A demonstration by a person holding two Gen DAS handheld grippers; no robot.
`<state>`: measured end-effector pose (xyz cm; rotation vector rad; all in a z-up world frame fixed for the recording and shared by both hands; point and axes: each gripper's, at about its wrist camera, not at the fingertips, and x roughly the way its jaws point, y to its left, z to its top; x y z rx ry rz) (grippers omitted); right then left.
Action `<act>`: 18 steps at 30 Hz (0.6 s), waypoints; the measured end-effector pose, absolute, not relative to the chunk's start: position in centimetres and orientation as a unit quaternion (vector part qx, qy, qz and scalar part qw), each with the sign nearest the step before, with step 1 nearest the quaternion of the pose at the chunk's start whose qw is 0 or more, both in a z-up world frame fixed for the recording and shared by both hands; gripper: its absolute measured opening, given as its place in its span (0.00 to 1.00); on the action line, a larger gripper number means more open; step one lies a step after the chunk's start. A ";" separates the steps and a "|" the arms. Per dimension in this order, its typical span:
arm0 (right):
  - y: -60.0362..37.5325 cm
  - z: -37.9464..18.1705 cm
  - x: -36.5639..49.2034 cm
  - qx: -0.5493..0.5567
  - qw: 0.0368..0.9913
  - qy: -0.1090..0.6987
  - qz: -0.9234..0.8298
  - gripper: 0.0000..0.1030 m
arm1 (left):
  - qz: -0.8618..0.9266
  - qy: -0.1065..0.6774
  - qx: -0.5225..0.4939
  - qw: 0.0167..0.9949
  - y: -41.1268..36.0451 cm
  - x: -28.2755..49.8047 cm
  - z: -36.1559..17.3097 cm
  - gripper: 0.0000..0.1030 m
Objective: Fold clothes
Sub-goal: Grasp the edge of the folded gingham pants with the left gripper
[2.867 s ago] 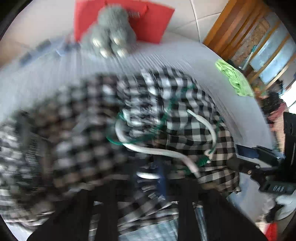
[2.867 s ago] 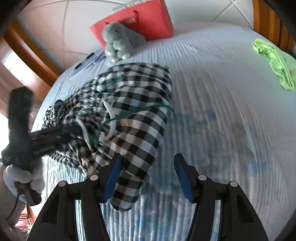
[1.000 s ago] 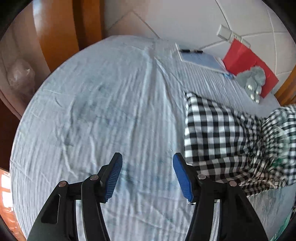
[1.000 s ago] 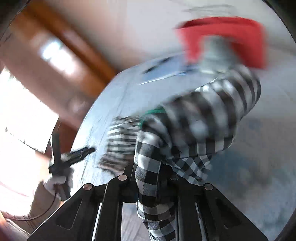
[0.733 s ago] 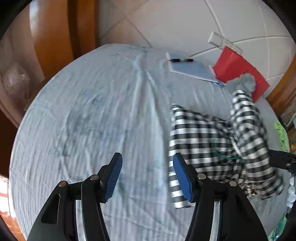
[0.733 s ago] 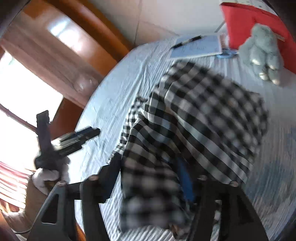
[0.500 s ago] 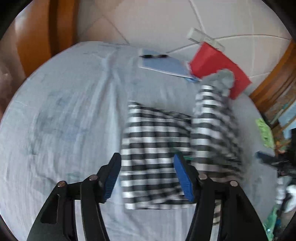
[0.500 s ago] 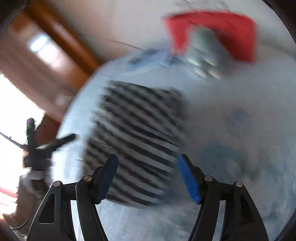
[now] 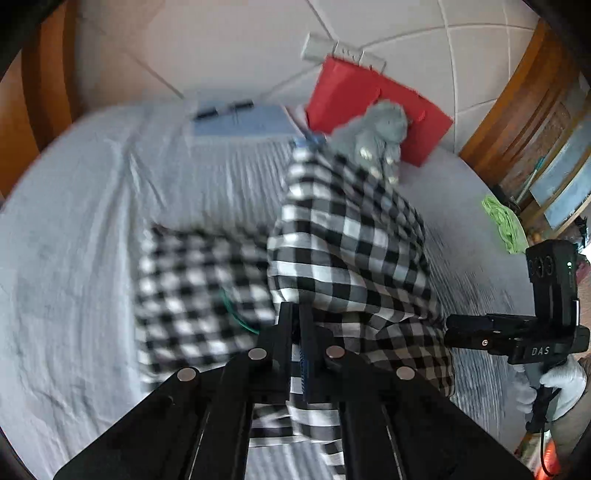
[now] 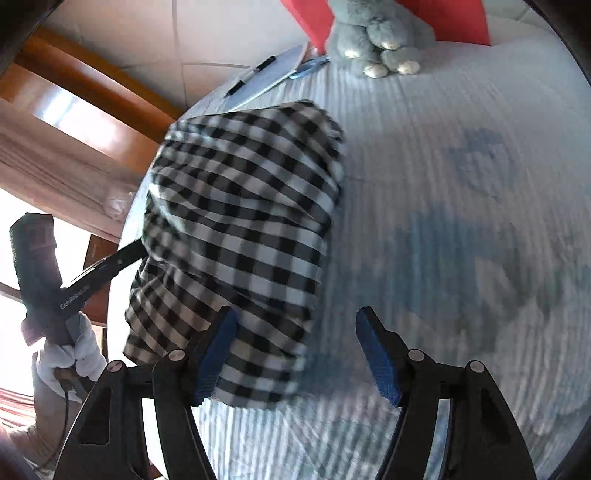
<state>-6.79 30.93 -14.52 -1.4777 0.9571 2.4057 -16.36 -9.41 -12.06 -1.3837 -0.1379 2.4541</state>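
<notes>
While the left gripper (image 9: 300, 343) has its jaws pressed together on a fold of the checkered garment (image 9: 343, 243), the right gripper (image 10: 297, 354) has its jaws spread, holding nothing. Part of the garment is lifted and part lies on the blue bedsheet (image 10: 461, 192). Behind it, a grey plush toy (image 9: 376, 136) leans on a red bag (image 9: 354, 85).

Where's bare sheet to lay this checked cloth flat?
Bare sheet right of the checked cloth, below the plush; more on its left. Crowded by the notepad and red bag.

Bedroom — striped bedsheet (image 10: 461, 155), plush toy (image 10: 373, 33) (grey), wooden furniture (image 9: 535, 122).
</notes>
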 end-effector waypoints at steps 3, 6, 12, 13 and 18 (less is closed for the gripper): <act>30.5 -14.1 -7.4 -0.489 0.073 0.317 0.809 0.65 | 0.872 -0.055 -0.468 0.129 -12.8 -16.3 -10.2 0.00; 30.7 -14.2 -7.3 -0.489 0.078 0.319 0.808 0.65 | 0.865 -0.065 -0.479 0.131 -14.5 -16.6 -9.9 0.07; 31.0 -14.5 -7.1 -0.489 0.088 0.321 0.806 0.66 | 0.845 -0.089 -0.496 0.179 -11.8 -16.3 -11.9 0.56; 31.0 -14.5 -6.7 -0.490 0.089 0.321 0.806 0.66 | 0.842 -0.092 -0.498 0.185 -11.1 -16.1 -12.3 0.56; 31.8 -14.8 -5.1 -0.496 0.096 0.324 0.800 0.66 | 0.827 -0.058 -0.525 0.195 -7.4 -16.3 -14.8 0.06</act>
